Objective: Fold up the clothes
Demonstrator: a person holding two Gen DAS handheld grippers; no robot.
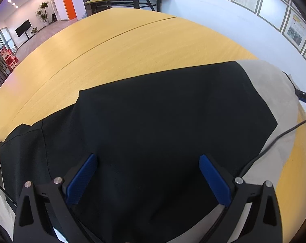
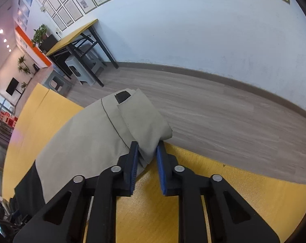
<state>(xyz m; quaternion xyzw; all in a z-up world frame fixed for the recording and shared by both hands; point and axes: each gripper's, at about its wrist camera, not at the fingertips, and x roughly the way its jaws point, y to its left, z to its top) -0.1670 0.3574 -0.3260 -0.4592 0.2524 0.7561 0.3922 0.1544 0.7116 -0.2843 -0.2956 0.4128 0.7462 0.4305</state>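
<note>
The right tool grips a folded grey flap of the garment between its blue pads, at the counter's edge nearest the wall. The left tool hovers over the garment's black panel with its fingers spread wide, holding nothing. The garment lies flat across the yellow wooden counter, black in the middle and grey toward the right end; its near part is cut off behind the left tool. A black cable trails over the grey cloth. Beyond are grey plank floor, a pale wall with framed sheets and another table.
</note>
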